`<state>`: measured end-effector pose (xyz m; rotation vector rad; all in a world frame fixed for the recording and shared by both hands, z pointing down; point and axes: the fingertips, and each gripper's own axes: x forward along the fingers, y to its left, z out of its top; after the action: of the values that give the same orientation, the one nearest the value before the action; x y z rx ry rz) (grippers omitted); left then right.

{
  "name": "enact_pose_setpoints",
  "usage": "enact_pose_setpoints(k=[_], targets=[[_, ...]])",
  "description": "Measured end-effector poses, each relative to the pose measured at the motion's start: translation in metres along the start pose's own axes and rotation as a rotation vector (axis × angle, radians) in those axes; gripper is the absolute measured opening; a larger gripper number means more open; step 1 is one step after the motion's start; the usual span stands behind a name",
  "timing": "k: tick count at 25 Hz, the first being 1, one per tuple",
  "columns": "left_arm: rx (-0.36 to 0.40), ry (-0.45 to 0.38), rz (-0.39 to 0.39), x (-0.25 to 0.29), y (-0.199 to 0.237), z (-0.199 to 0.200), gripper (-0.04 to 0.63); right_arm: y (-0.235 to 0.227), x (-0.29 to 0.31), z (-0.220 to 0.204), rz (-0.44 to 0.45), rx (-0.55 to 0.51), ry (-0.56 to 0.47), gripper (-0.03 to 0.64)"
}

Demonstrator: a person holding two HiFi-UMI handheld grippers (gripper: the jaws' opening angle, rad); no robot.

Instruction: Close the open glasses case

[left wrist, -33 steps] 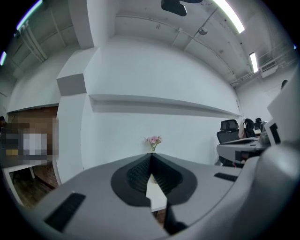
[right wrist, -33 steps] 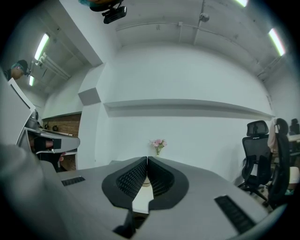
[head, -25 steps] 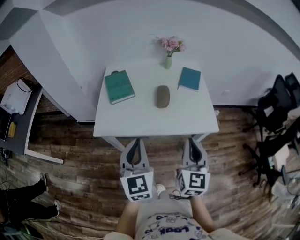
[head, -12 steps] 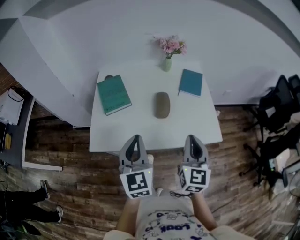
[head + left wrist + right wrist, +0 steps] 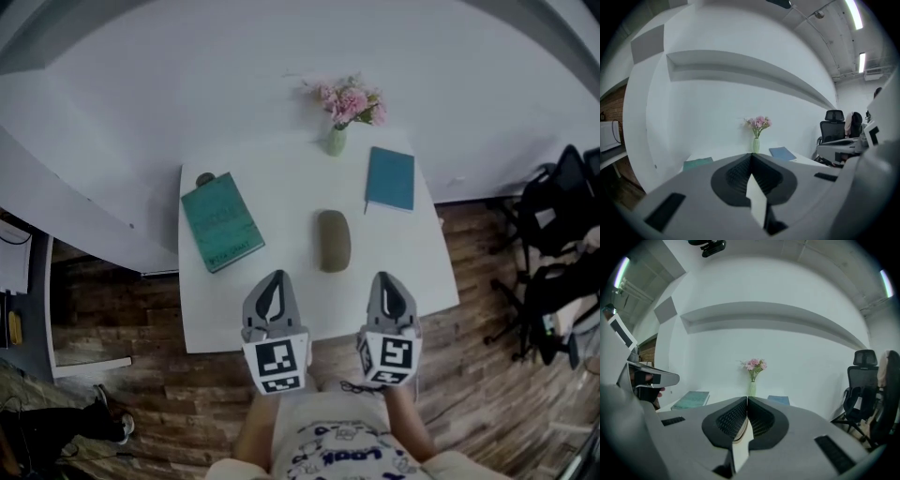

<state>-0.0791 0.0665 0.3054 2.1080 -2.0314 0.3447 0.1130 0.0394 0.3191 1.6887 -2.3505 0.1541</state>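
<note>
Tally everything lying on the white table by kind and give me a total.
Books: 2, a green rectangular book and a blue rectangular book
Glasses cases: 1, a brown oval glasses case
Vases: 1, a pale green vase of pink flowers
Unclear: 1, a small dark round object by the green book
Total: 5

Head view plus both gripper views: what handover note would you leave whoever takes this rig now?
Left gripper: shut, empty, over the white table's near edge.
Right gripper: the same.
Olive-brown oval glasses case lies mid-table, untouched, between a green book and a blue notebook.
Done: nothing yet.
To do: reach the case and close it; its lid's state cannot be told here.
</note>
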Motion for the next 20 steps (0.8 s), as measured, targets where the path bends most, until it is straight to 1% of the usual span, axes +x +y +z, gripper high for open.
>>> enact_pose_setpoints(k=[4,8,11,15,17,20], targets=[[-0.040,0.085,-0.063,0.040,0.008,-0.017,0.001,0.002,0.030,-0.012,-0.024,-0.024,0.054,0.002],[-0.041,0.181,-0.146,0.072,0.005,-0.038,0.002,0.003,0.049,-0.032,-0.039,-0.022,0.100,0.002],[-0.063,0.260,-0.226,0.093,-0.002,-0.053,0.002,0.008,0.060,-0.045,-0.029,-0.002,0.162,0.002],[-0.094,0.337,-0.334,0.114,-0.015,-0.069,0.006,0.014,0.070,-0.056,-0.026,0.037,0.219,0.002],[-0.117,0.374,-0.388,0.124,-0.023,-0.077,0.048,0.015,0.074,-0.065,-0.024,0.036,0.244,0.002],[-0.166,0.432,-0.462,0.137,-0.034,-0.092,0.089,0.024,0.077,-0.080,-0.008,0.034,0.299,0.002]])
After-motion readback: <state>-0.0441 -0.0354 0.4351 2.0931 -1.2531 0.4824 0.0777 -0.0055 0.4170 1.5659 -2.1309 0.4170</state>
